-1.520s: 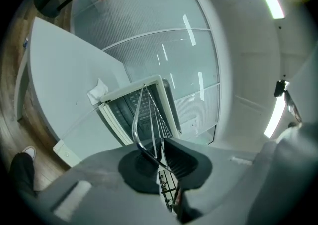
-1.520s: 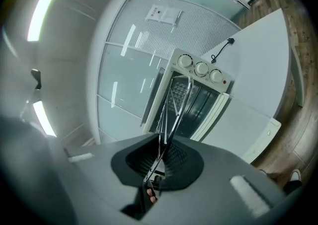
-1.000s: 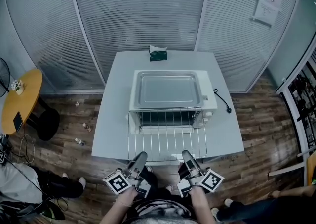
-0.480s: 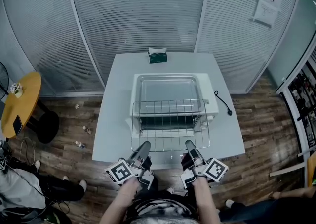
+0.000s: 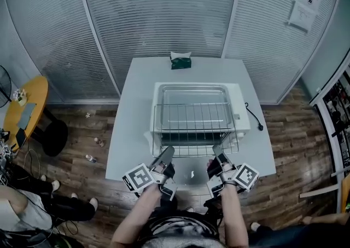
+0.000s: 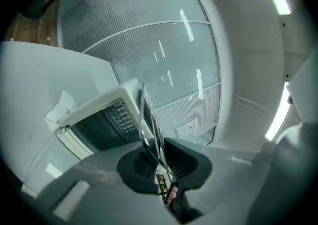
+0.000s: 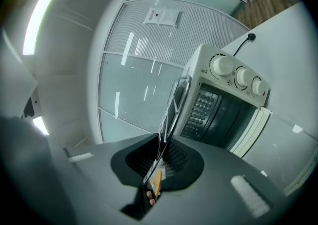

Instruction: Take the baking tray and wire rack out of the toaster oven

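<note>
Your left gripper (image 5: 168,152) is pinching the near edge of the wire rack (image 5: 194,122), jaws closed tight on the wire. Your right gripper (image 5: 219,151) is clamping that same edge further to the right. You are holding the rack level in the air, outside the toaster oven (image 5: 243,122), with its far part hanging over the oven's top. The baking tray (image 5: 191,93) is lying on top of the oven, which is sitting on the white table (image 5: 123,132).
</note>
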Tool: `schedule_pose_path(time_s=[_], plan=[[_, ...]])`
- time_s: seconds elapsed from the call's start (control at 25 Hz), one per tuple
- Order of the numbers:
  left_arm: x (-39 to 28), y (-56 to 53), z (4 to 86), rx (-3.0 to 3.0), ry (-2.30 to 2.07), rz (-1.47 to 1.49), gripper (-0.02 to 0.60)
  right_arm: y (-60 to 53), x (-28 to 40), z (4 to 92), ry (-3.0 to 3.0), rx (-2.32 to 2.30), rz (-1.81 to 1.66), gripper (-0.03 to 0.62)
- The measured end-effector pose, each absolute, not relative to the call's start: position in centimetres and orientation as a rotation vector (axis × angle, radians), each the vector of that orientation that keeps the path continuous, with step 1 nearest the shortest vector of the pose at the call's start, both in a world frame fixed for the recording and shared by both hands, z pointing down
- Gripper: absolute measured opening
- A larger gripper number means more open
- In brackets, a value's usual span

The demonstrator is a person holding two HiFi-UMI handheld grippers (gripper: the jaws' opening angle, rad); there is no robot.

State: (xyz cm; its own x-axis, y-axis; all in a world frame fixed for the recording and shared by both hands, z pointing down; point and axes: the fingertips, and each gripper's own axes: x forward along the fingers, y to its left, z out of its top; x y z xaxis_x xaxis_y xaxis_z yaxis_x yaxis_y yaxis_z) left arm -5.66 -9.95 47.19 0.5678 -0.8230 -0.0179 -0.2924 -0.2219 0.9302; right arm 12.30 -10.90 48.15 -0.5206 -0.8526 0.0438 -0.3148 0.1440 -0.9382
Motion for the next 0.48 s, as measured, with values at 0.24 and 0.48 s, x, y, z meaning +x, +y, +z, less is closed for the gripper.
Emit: schedule_pose_path(time_s=[0.24,0.48], plan=[[-5.6,-12.7,47.1,1.739,-0.895,-0.663,0.015,-13.6,12.3,47.5,1.932,-1.194,-1.362,0.021],[-6.0,-14.1,47.0,1.756,-0.892,-0.647,0.017,-14.9,11.9,47.7,1.914,-1.177,-1.36,0.021]])
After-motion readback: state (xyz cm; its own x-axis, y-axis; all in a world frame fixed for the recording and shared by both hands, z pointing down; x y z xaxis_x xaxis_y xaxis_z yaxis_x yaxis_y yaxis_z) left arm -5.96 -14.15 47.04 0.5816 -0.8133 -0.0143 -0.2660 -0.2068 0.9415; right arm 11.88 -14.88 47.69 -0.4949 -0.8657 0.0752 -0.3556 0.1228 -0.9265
